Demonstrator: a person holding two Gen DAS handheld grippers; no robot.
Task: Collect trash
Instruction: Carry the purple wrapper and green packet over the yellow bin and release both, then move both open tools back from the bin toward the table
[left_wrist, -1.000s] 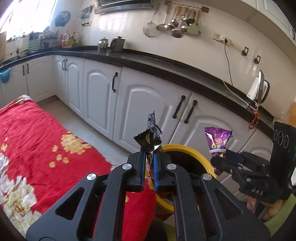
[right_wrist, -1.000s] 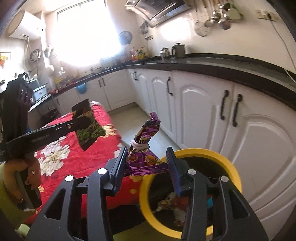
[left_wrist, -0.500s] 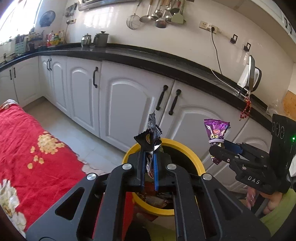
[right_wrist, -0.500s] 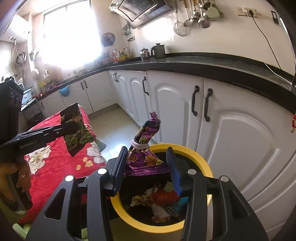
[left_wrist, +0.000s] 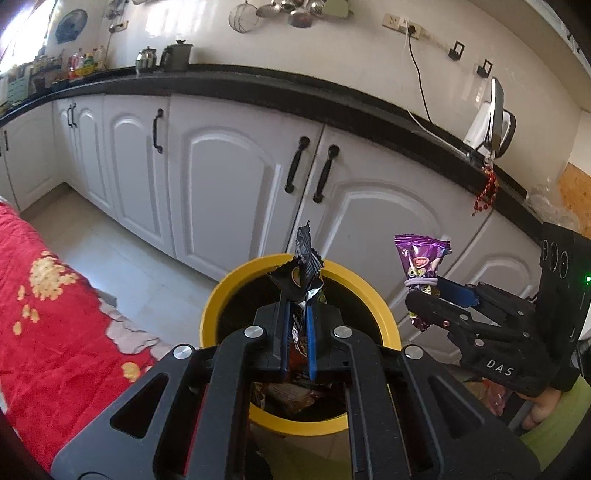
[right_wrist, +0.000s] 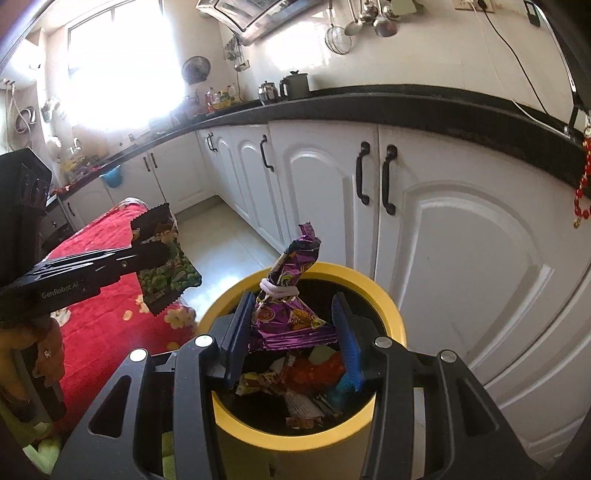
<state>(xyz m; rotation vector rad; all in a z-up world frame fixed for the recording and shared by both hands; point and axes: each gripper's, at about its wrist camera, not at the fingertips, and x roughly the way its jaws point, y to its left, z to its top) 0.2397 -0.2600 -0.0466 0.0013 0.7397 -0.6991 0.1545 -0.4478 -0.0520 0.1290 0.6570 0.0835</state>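
both grippers hung over the yellow-rimmed bin (right_wrist: 388, 306), the left gripper (left_wrist: 296, 345) clenched on a dark snack wrapper (left_wrist: 304, 273), the right gripper (right_wrist: 293, 334) seemingly pinching a purple wrapper (right_wrist: 291, 295); the drop step called next for opening the jaws.

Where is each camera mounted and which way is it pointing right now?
Left wrist: on the left gripper, facing forward over the yellow bin toward white cabinets; its dark wrapper, the right gripper and a hand show.
Right wrist: on the right gripper, looking down into the bin; purple wrapper, left gripper visible.
Shared: bin, cabinets, both wrappers.
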